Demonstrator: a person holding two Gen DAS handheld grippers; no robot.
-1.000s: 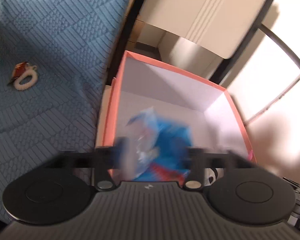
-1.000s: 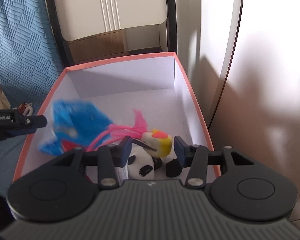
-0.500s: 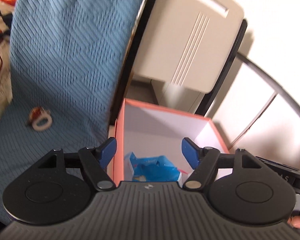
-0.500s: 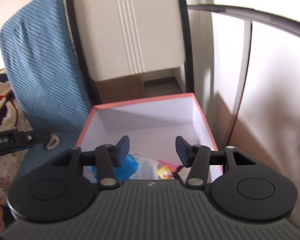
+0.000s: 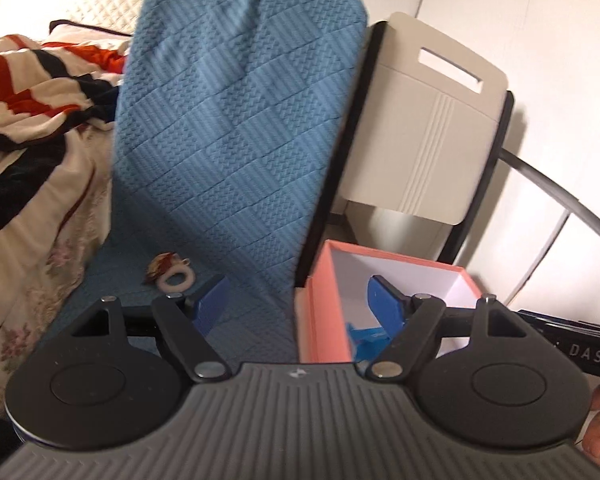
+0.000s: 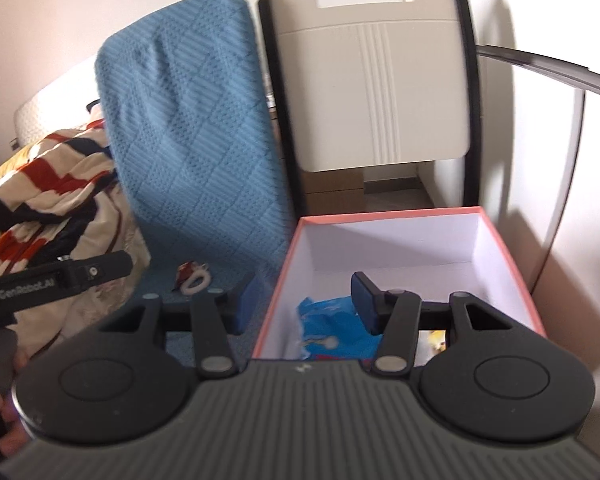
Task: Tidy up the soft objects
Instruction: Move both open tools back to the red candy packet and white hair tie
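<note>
While both tools hang above the scene with nothing between their blue pads, the left hand-held gripper (image 5: pixel 296 304) has its jaws spreading wider at this moment, empty, straddling the line where blue seat meets box wall. Over on the other side, the right hand-held gripper (image 6: pixel 306 304) stands part open and equally empty, one pad over the seat, the other over the box mouth.

Look just past those pads: the salmon-edged cardboard box (image 6: pixel 512 256), square and stiff with a plain white lining, sits beside the seat, an open-topped catch-all for anything dropped in. Inside it lies a crinkly blue plastic packet (image 6: pixel 328 320), glossy and creased, and a sliver of something yellow (image 6: pixel 436 338) peeks out by the right tool's arm; too little shows to name it.

One stray remains out, I'd say: a small white fuzzy ring with a red-brown tuft (image 5: pixel 174 276), soft and looped like a hair tie, lying on the blue quilted cover (image 5: pixel 236 140). That woven, chequer-textured cloth drapes over a chair's back and seat, so the ring sits on a grippy surface, near the box but apart from it. It looks like the likely next pick, and the left tool is the nearer one.

Further out: a cream moulded chair back (image 6: pixel 372 92) with a slot handle, and a striped blanket (image 5: pixel 32 92) heaped on a bed.
</note>
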